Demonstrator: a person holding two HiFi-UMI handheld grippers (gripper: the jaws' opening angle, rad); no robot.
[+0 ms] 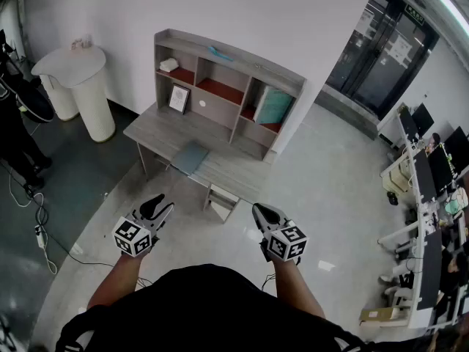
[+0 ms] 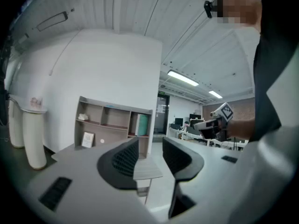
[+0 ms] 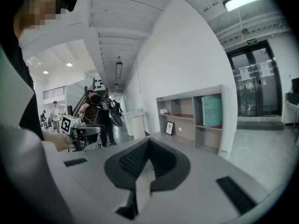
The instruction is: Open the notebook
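Left tongs [image 1: 163,207] gape empty, right tongs [image 1: 259,211] pinched together, before one desk [image 1: 157,131] bearing one closed notebook [image 1: 189,157].

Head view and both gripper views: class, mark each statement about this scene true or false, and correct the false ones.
1. The notebook lies closed on the desk. True.
2. The left gripper has its jaws together. False: they stand apart, with nothing between them.
3. The right gripper grips the notebook. False: its jaws are together and empty, well short of the desk.
4. A framed picture stands at the left of the shelf unit. True.
5. The teal book stands in the left compartment. False: it stands in the right one.
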